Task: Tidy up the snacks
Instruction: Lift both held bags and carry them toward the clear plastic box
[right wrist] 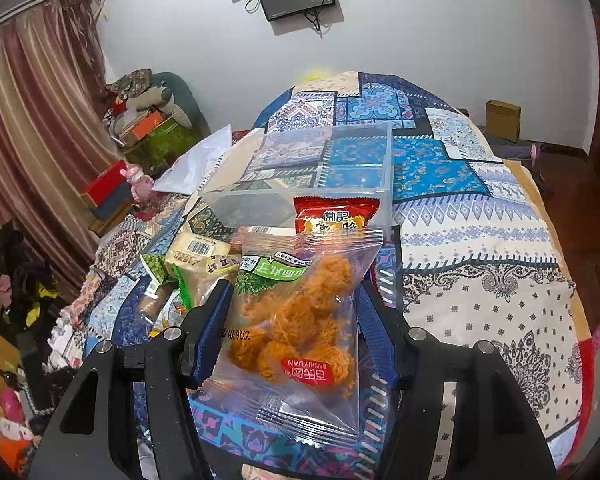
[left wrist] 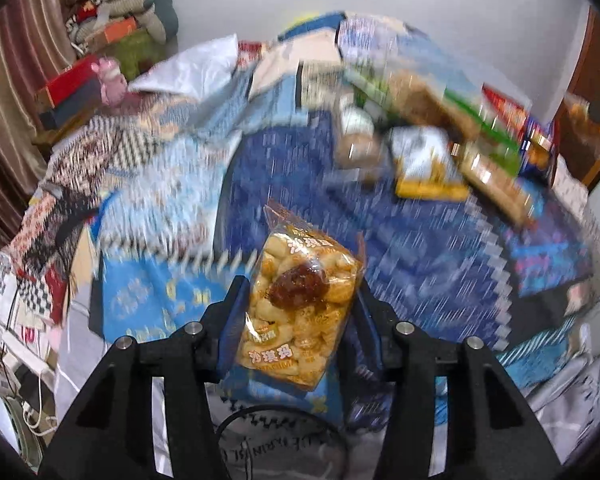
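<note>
Two tongs, one per view, and each grips one snack packet: the left tongs (left wrist: 300,316) a golden sachima packet (left wrist: 300,312), the right tongs (right wrist: 296,332) a clear packet of orange fried pieces (right wrist: 300,332). One clear plastic box (right wrist: 300,168) sits at twelve o'clock, with one red packet (right wrist: 336,214) at its front wall. At ten o'clock lie roughly four more packets; blur prevents a firmer count.

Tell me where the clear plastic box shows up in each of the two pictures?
Left wrist view: not in it, as far as the blur allows.
Right wrist view: clear box sits upper centre on the quilt, behind the snack pile.
Shared landmark: striped curtain at the left edge.
</note>
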Available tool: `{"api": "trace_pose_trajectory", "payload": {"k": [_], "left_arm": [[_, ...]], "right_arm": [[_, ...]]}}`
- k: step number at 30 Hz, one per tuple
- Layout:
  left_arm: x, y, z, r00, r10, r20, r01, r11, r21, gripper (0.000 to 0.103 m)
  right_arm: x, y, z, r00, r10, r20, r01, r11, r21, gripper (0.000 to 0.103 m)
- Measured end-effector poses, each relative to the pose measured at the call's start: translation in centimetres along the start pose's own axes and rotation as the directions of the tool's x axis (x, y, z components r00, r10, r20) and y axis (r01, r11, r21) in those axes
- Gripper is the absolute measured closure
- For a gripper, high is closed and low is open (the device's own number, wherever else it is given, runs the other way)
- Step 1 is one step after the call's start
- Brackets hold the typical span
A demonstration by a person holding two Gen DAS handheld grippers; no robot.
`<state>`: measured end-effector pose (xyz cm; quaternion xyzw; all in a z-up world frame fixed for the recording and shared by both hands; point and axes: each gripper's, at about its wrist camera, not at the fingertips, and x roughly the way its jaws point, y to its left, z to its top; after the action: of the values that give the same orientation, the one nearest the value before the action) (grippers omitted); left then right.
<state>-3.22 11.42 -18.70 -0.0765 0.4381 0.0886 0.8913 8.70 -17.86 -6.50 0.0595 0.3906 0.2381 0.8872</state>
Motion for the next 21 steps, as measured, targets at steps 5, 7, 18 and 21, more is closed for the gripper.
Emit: {"api": "trace_pose_trajectory", "payload": {"k": [5, 7, 18, 21], "left_arm": [[-2.3, -1.6, 4.7, 0.992, -0.031, 0.123, 0.03, 0.999, 0.013, 0.053], [-3.1, -2.3, 6.7, 0.984, -0.055, 0.171, 0.052, 0.998, 0.022, 0.053], [-2.4, -7.6, 17.6, 0.942, -0.183, 0.28, 0.163, 0.982, 0.092, 0.053], [-1.1, -8.9, 20.3, 0.939, -0.214, 0.269, 0.194, 0.976, 0.098, 0.053]], "right_arm": [[-0.2, -0.4, 0.8, 1.0, -0.01, 0.018, 0.01, 1.0, 0.001, 0.044], [-0.2, -0.6, 1.4, 0.999, -0.017, 0.028, 0.017, 1.0, -0.004, 0.044], [0.5, -1.5, 6.4, 0.994, -0.038, 0.099, 0.041, 0.999, -0.025, 0.044], [1.5, -1.9, 7.9, 0.994, -0.042, 0.106, 0.045, 0.999, -0.029, 0.044]]}}
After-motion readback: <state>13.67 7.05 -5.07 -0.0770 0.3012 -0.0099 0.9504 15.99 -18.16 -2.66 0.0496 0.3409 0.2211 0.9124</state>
